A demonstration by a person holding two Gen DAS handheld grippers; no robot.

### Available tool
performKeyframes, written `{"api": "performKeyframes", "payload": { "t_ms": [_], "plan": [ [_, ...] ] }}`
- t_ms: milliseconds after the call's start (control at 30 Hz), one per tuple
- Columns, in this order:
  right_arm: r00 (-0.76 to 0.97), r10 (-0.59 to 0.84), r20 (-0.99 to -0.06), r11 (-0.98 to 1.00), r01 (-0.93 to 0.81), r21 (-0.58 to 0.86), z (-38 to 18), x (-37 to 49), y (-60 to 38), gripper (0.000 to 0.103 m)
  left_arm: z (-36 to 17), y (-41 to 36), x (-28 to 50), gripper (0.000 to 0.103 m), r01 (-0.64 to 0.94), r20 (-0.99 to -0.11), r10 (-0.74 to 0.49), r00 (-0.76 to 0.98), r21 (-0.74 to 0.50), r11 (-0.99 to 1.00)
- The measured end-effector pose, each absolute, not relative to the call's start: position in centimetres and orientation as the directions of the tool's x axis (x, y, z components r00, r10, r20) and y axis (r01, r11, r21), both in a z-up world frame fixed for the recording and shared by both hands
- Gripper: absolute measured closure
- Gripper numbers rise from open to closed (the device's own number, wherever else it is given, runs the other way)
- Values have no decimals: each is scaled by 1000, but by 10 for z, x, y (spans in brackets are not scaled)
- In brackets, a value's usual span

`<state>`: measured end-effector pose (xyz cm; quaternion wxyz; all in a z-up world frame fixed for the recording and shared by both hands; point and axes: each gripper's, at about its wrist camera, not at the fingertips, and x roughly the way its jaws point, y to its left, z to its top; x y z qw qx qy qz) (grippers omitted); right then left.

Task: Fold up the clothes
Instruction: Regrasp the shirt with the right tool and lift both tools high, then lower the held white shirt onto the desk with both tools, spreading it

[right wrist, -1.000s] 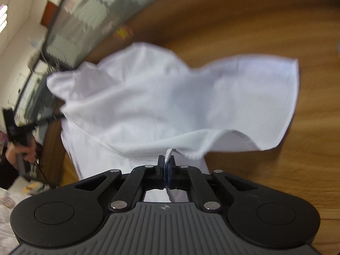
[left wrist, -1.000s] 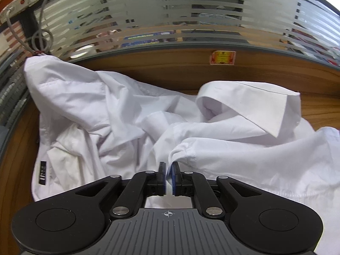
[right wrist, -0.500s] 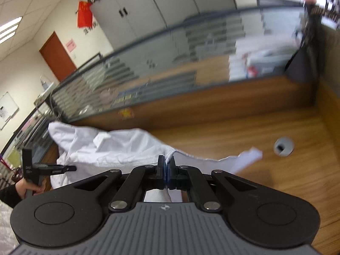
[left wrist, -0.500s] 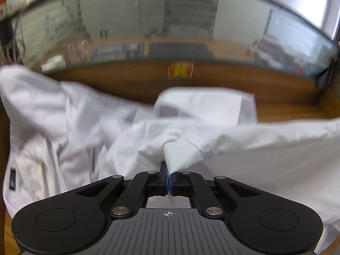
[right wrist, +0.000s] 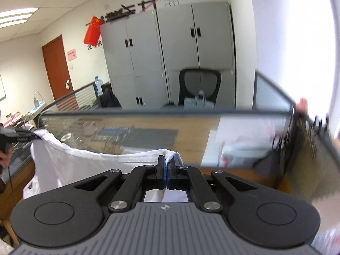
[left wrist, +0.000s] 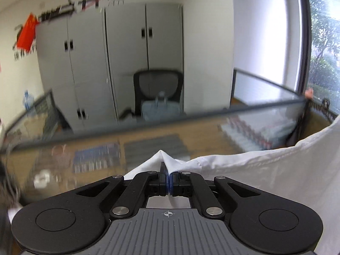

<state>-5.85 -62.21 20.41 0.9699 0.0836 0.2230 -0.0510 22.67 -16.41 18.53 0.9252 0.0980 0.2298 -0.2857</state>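
Note:
The white shirt [left wrist: 265, 170] hangs in the air, stretched between both grippers. My left gripper [left wrist: 167, 167] is shut on a pinched peak of its fabric, and the cloth runs off to the right and down. My right gripper [right wrist: 166, 159] is shut on another edge of the shirt [right wrist: 85, 161], which sags away to the left. In the right wrist view the left gripper [right wrist: 27, 137] shows at the far left edge, holding the shirt's other end, with a person's hand [right wrist: 4, 157] below it. The shirt's lower part is hidden behind the gripper bodies.
A glass desk partition [left wrist: 191, 116] runs across both views just beyond the shirt. Behind it stand an office chair [right wrist: 199, 85] and grey cabinets [right wrist: 170, 53]. The wooden desk [right wrist: 12, 182] shows at the lower left, and a side partition [right wrist: 308, 144] closes off the right.
The left gripper closed on the fabric. Both grippers then rose and tilted up, lifting the shirt off the desk, so the views now look over the partition.

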Motion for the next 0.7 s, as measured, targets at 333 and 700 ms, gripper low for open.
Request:
{"api": "performKeyframes", "payload": {
  "t_ms": [333,700],
  "plan": [
    [955,-32,-296,999,18,-48,327,23,-719,102,311,-222,237,100,481,-236,-445,864,121,868],
    [938,150,-314,988,-156,4,334,5,-749,102,273,-223,193,100,451,-338,-388,857,127,884]
  ]
}}
